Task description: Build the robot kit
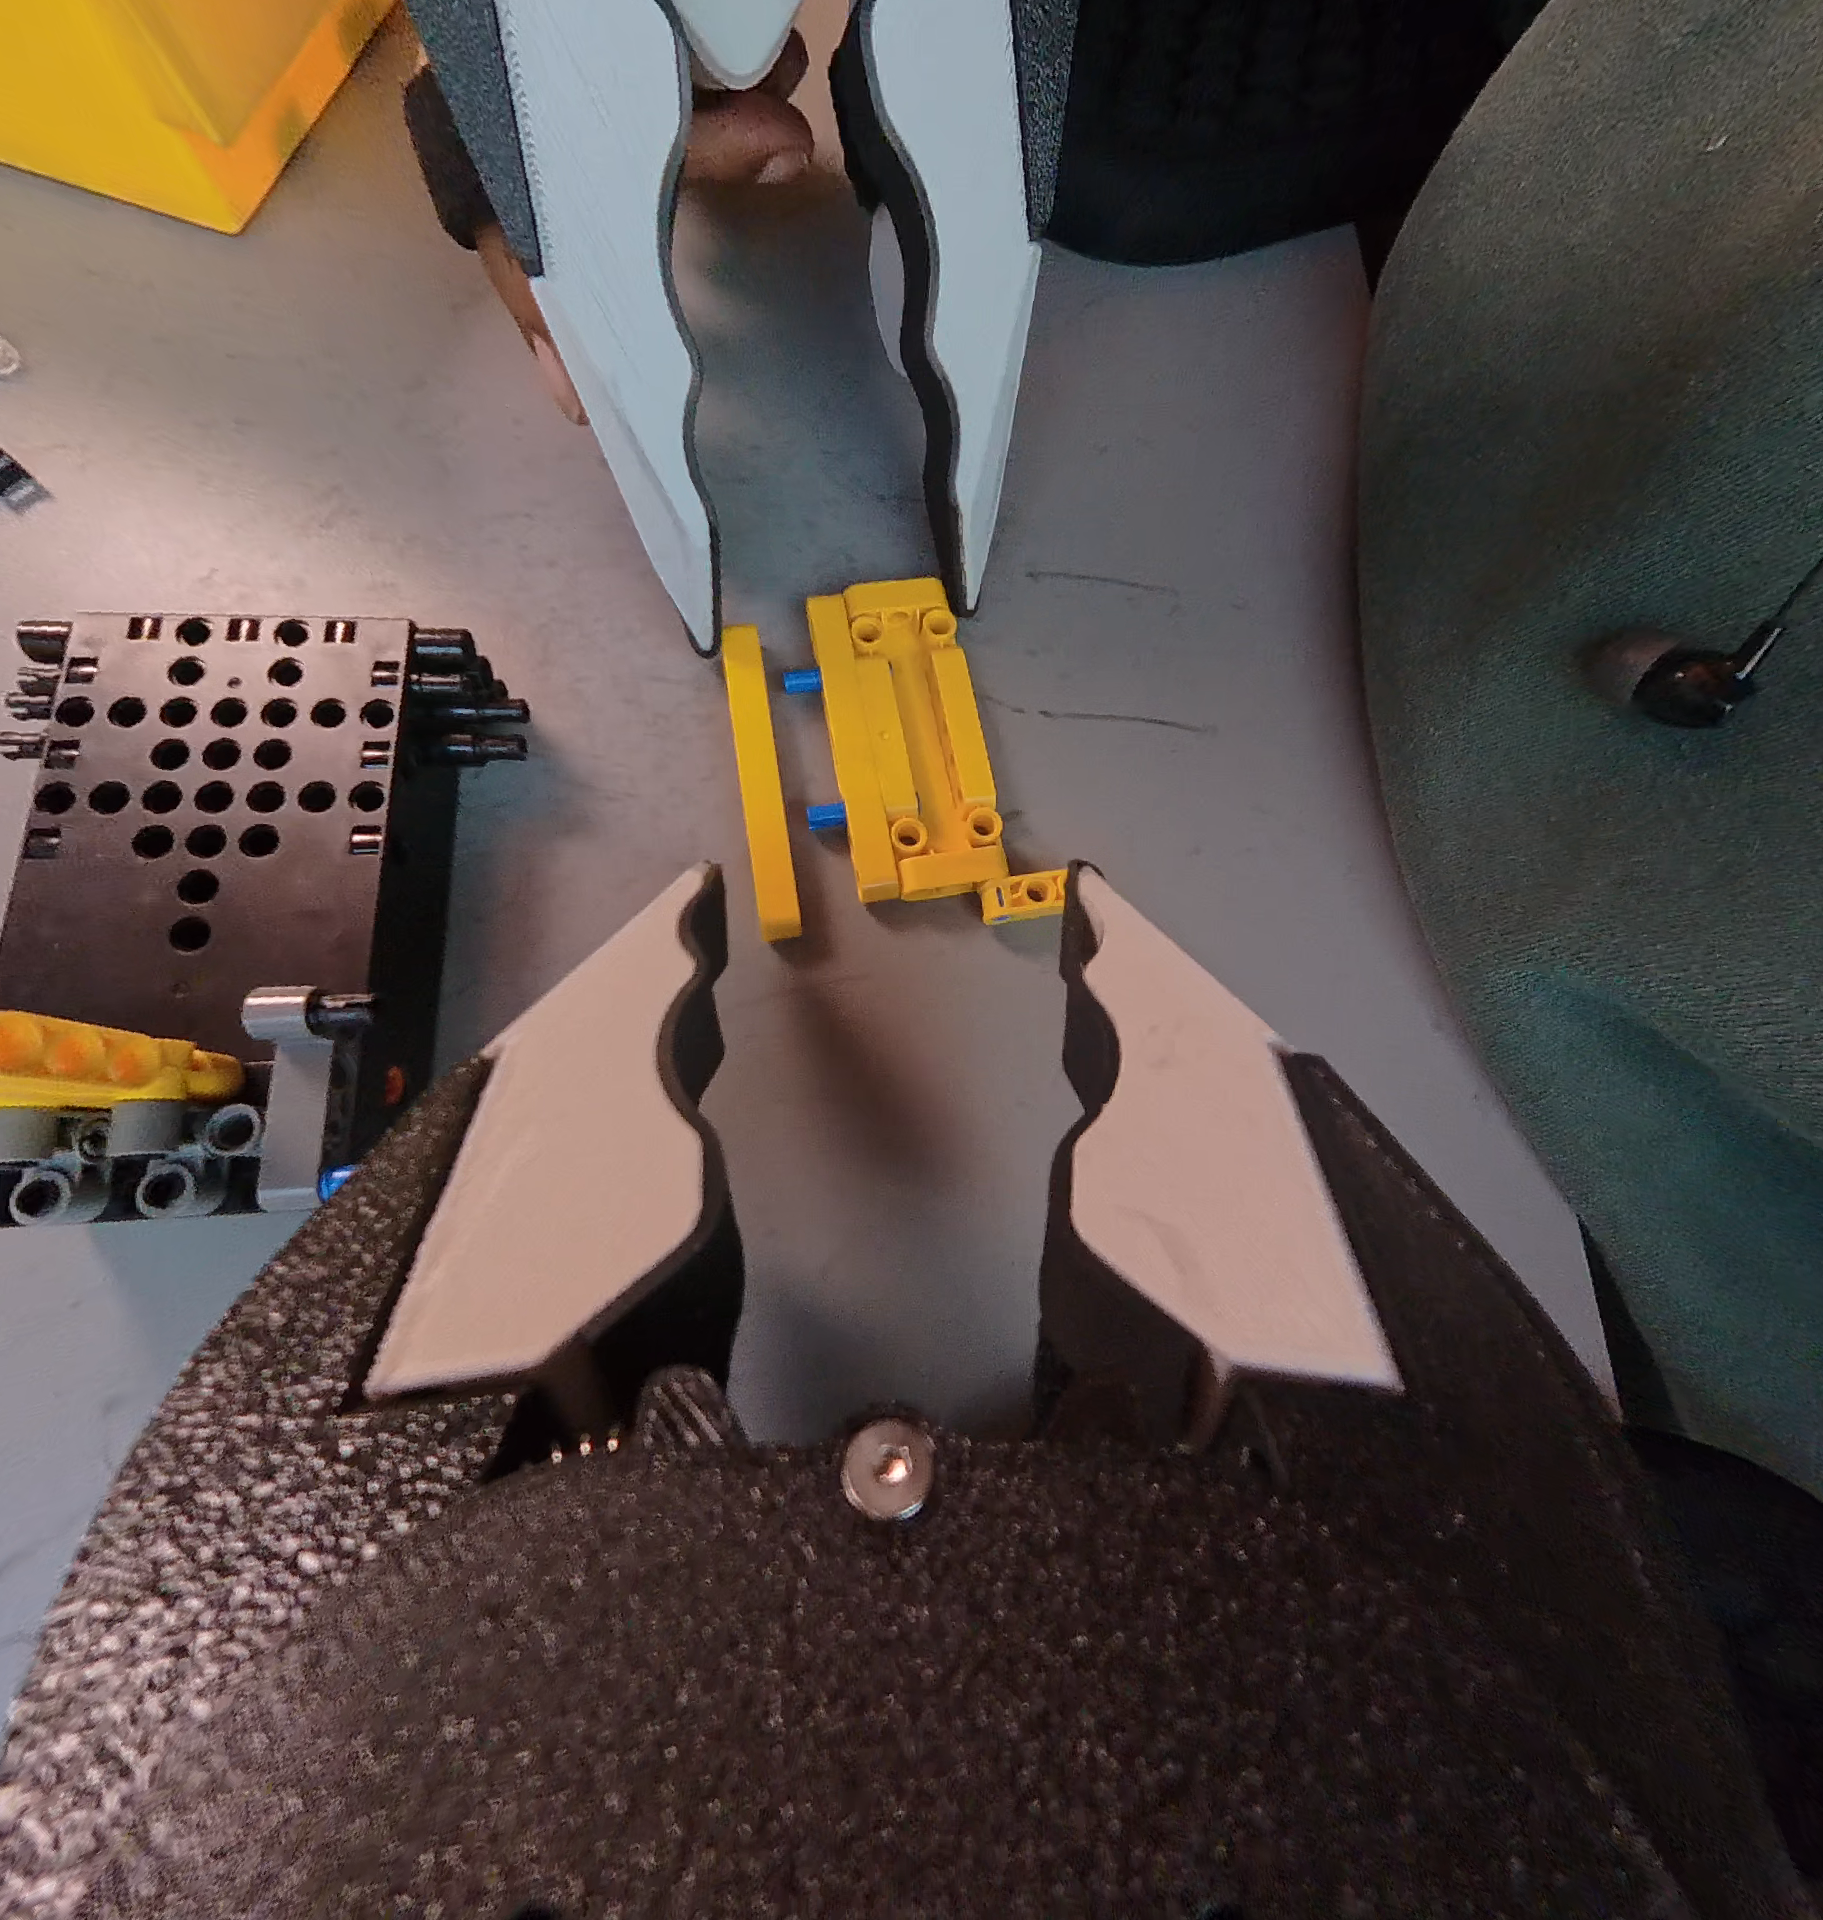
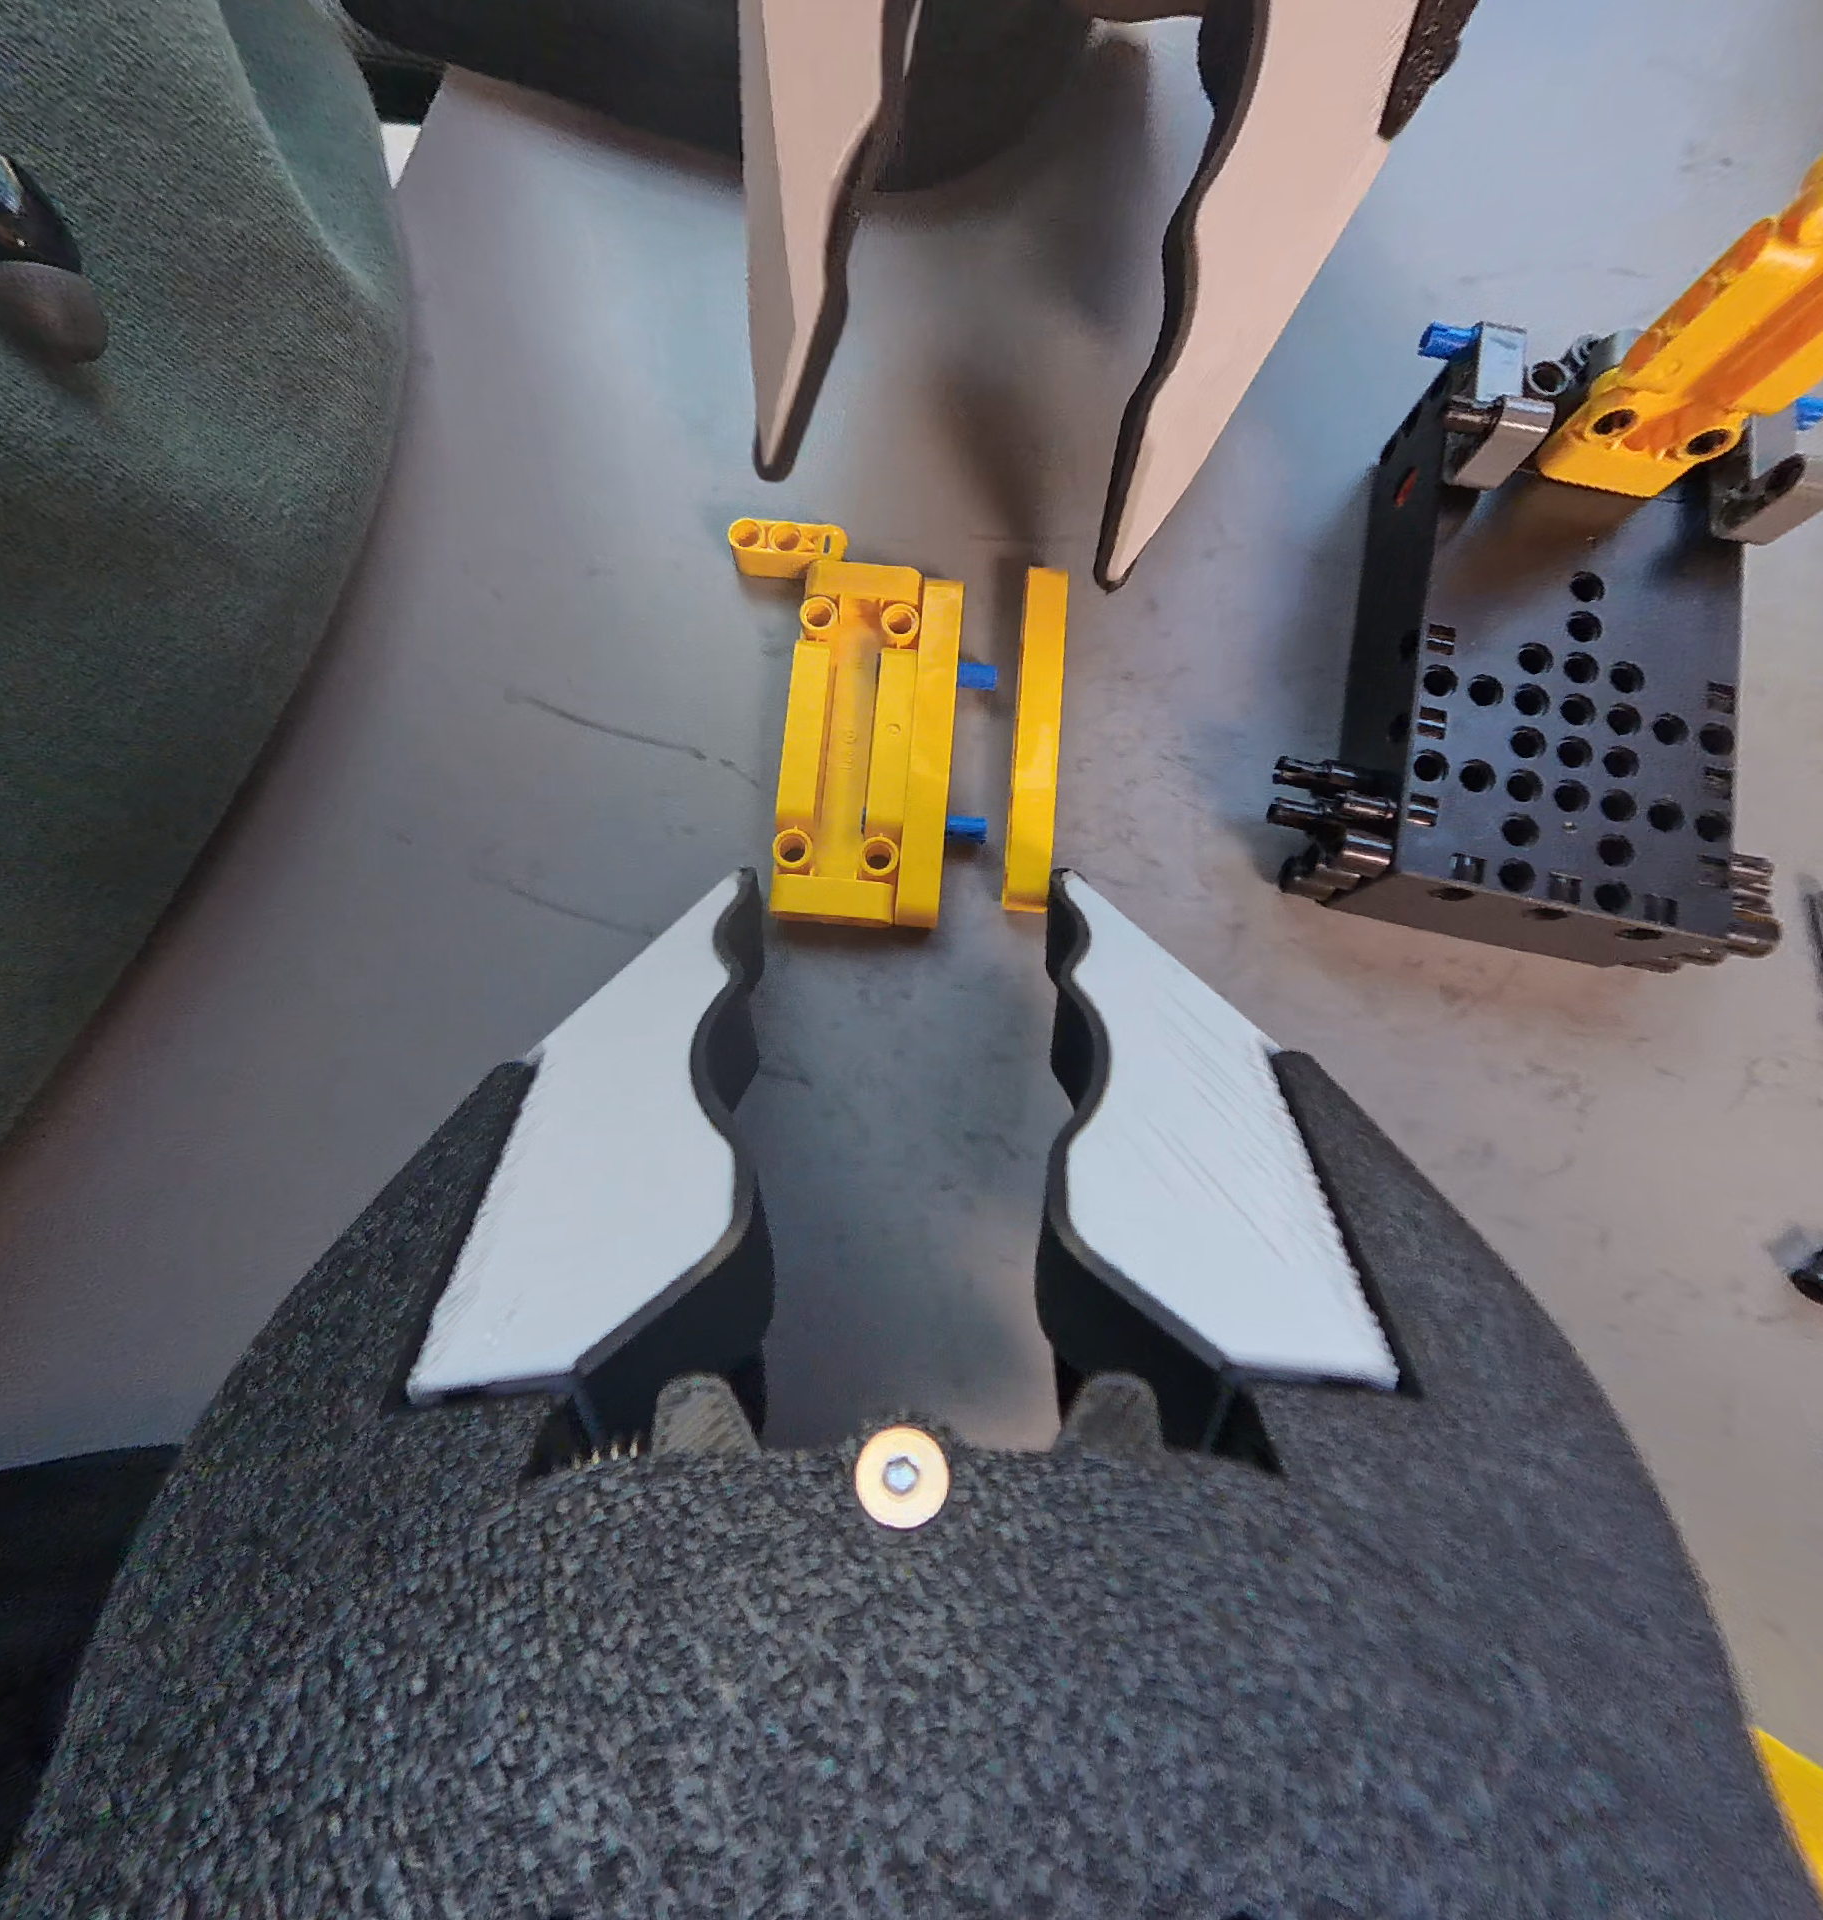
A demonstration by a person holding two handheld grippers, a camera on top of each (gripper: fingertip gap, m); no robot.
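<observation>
No readable writing or brand marks; faint moulded marks on the yellow panel assembly point(image 2: 865, 748) are too small to tell. It lies flat on the grey table point(image 1: 263, 416), two blue pins point(image 2: 974, 675) facing a loose yellow beam point(image 2: 1037, 738) just beside it. Left gripper point(image 1: 891, 883) and right gripper point(image 2: 902, 894) face each other across these pieces, jaws spread, holding nothing. Black perforated block point(image 2: 1572, 758) sits apart.

Yellow panel point(image 1: 907, 748) beside loose beam point(image 1: 763, 784)
</observation>
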